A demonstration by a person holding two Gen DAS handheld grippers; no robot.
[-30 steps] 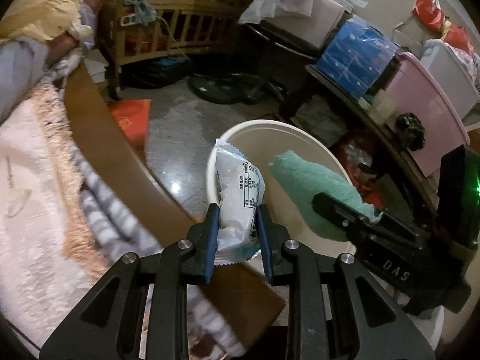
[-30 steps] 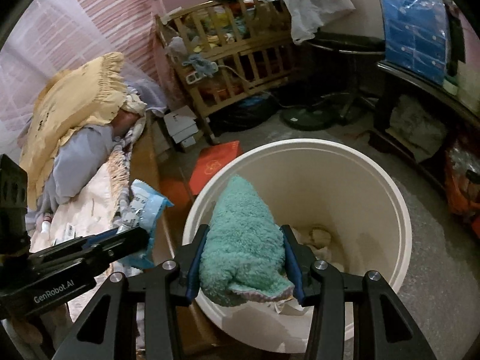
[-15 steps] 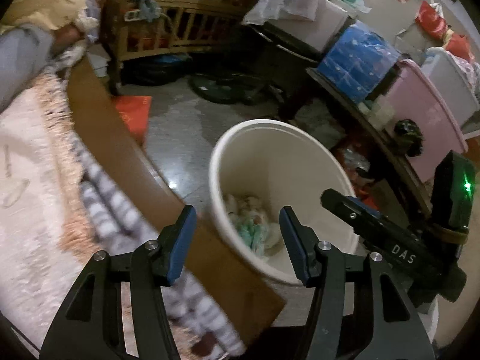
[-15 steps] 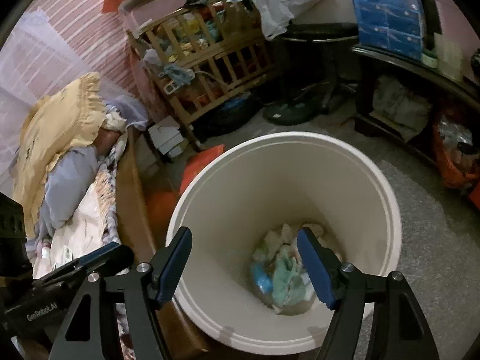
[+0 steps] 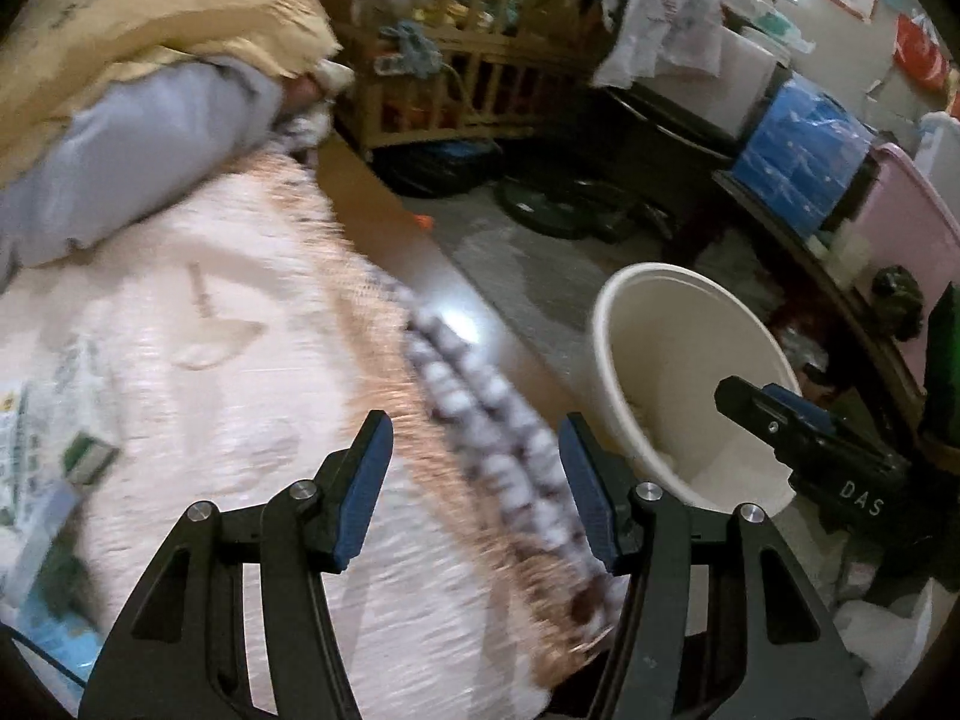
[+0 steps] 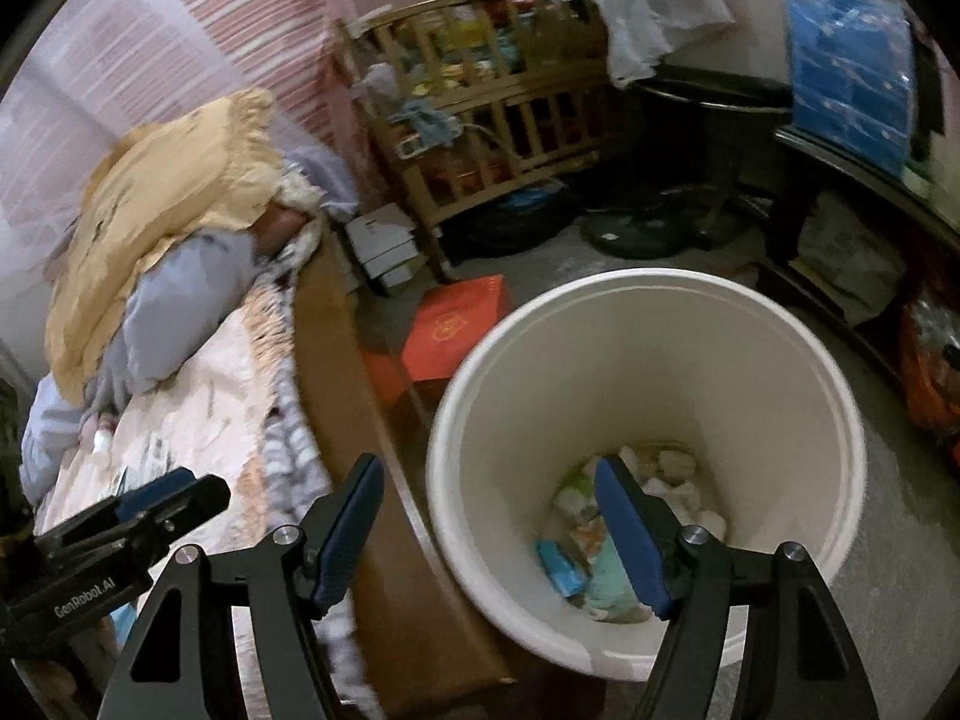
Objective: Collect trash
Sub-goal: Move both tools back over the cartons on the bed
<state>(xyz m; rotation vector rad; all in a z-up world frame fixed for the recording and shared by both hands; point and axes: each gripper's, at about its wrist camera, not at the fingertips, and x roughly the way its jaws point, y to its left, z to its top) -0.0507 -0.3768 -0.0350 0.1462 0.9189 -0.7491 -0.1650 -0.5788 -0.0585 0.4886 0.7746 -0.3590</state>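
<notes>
A white round bin (image 6: pixel 648 372) stands on the floor beside the bed; it also shows in the left wrist view (image 5: pixel 690 360). Trash lies at its bottom, with the teal cloth (image 6: pixel 609 582) and a blue-white wrapper (image 6: pixel 558 567) among it. My left gripper (image 5: pixel 474 486) is open and empty over the bed's pink blanket (image 5: pixel 228 396), near its fringed edge. My right gripper (image 6: pixel 489 531) is open and empty, over the bin's left rim. More wrappers (image 5: pixel 42 480) lie on the bed at the far left. Each gripper shows in the other's view.
A yellow pillow (image 6: pixel 162 204) and grey bedding (image 6: pixel 180 300) lie at the bed's head. A wooden crib (image 6: pixel 492 120) full of clutter stands behind. A red box (image 6: pixel 456 324) lies on the floor. A dark shelf with a blue pack (image 5: pixel 804 144) and pink tub (image 5: pixel 906 222) is on the right.
Both grippers opened and dropped the wrapper and the teal cloth into the bin. The left gripper has since swung left over the bed; the right one shifted left to the bin's rim.
</notes>
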